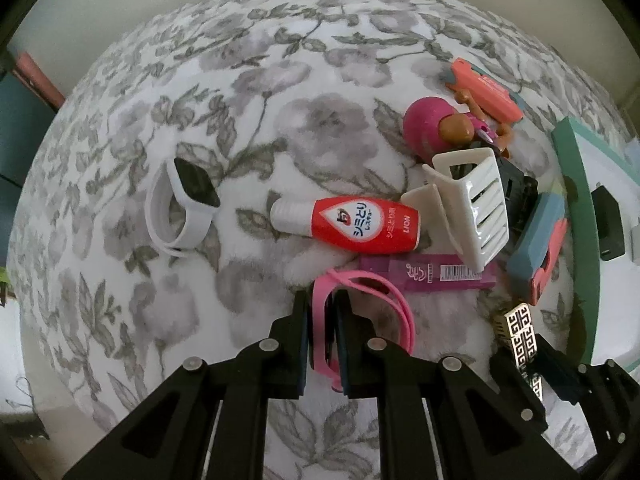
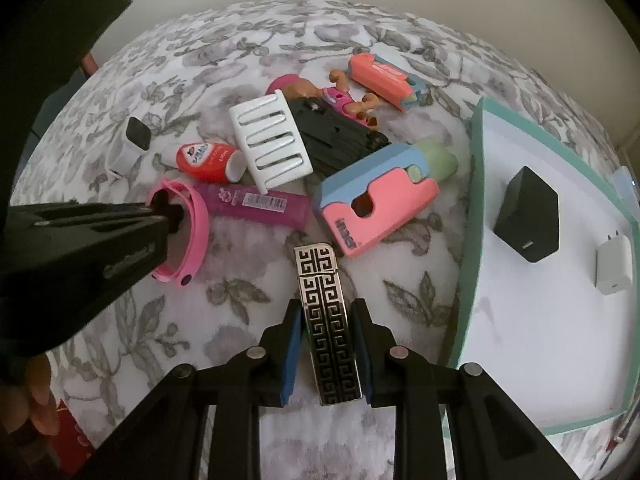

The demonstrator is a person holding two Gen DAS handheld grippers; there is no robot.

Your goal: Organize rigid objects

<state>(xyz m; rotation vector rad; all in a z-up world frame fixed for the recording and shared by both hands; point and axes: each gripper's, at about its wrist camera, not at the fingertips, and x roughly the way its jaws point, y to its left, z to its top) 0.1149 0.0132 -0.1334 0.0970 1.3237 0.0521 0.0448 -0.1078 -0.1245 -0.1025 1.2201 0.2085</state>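
My left gripper [image 1: 322,312] is shut on a pink wristband [image 1: 362,286], seen also in the right wrist view [image 2: 192,216]. My right gripper [image 2: 326,320] is shut on a black-and-silver patterned bar [image 2: 326,320], which also shows at the right of the left wrist view [image 1: 520,330]. Both objects are low over the floral cloth [image 1: 280,80]. A green-rimmed white tray [image 2: 520,280] lies to the right and holds a black charger [image 2: 528,216] and a white charger [image 2: 612,268].
A pile lies ahead: red bottle [image 1: 360,226], white hair claw [image 1: 472,204], purple tube [image 1: 432,274], pink-and-blue case [image 2: 376,204], a doll [image 2: 320,92], an orange case [image 2: 380,76] and a black comb [image 2: 336,136]. A white watch [image 1: 180,204] lies left.
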